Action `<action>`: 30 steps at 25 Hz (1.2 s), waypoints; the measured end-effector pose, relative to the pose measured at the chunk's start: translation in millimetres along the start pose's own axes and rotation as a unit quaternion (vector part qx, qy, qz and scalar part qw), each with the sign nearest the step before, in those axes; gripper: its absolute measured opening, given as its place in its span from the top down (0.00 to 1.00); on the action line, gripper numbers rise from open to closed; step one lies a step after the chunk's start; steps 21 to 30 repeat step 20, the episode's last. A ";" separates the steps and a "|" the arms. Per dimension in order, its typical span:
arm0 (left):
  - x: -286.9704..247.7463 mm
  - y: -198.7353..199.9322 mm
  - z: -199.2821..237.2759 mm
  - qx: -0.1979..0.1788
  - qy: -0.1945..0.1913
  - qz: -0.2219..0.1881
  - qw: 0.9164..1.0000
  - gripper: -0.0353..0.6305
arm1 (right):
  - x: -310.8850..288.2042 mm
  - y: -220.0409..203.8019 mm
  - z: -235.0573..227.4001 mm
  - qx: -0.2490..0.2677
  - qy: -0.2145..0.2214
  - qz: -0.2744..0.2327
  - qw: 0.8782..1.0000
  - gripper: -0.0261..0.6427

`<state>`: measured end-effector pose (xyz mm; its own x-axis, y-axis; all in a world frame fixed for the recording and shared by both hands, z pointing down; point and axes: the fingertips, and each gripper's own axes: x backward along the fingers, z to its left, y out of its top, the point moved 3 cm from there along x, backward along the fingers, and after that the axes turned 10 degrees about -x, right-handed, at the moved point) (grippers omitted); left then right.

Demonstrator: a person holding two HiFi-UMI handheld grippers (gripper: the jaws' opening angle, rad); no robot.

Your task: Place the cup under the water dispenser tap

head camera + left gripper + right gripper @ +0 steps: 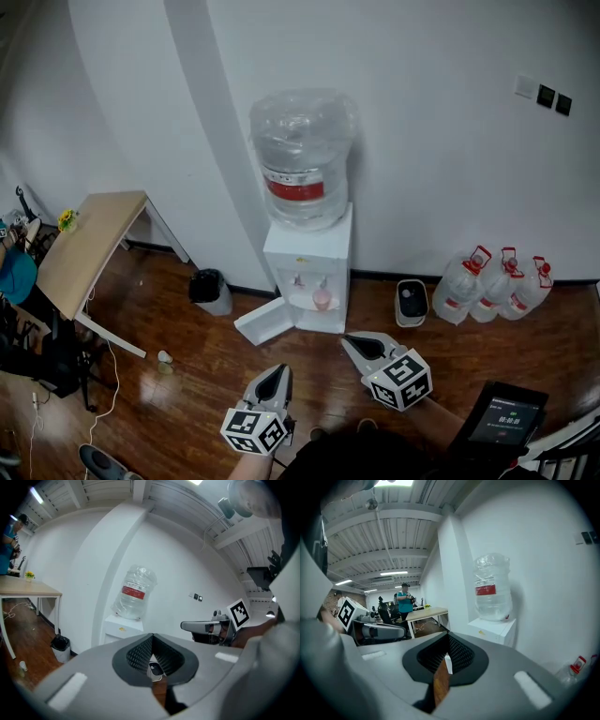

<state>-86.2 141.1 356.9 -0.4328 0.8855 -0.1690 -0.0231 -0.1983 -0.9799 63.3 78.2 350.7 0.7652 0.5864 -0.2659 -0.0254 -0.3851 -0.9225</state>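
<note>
Pink cup (322, 298) stood in the recess of the white water dispenser (309, 251), just beneath the two taps (310, 279); whether it sat exactly under one of them could not be made out at that size. A large clear water bottle (302, 155) with a red label sat upside down on top of the dispenser. The dispenser's lower door (265, 322) hung open to the left. The dispenser stood at the far edge of the wooden floor (206, 361), against the white wall (441, 141).

Left of it along that edge was a black waste bin (210, 291). Just to its right sat a small white bin (412, 302), and farther right three spare water jugs (494, 286) with red caps. A wooden table (89, 244) stood near the floor's left edge, and a small cup (164, 357) lay on the floor near its leg.

Well short of the dispenser, the left hand-held gripper (280, 369) pointed toward it with its jaws closed together and nothing between them. The right hand-held gripper (351, 341) was beside it, closer to the dispenser, its jaws likewise pressed together and empty, apart from the cup.
</note>
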 end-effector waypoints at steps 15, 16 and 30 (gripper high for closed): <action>-2.7 -2.3 3.9 0.001 0.005 -0.009 1.000 0.95 | -3.7 -7.3 -8.1 -0.005 -0.002 0.012 1.000 0.96; -3.7 -2.5 3.8 0.001 0.005 -0.007 1.000 0.95 | -3.8 -7.7 -9.9 -0.006 -0.002 0.013 1.000 0.96; 6.2 -5.4 0.7 0.001 0.005 -0.007 1.000 0.95 | 1.1 -11.9 -4.8 -0.008 -0.005 0.013 1.000 0.96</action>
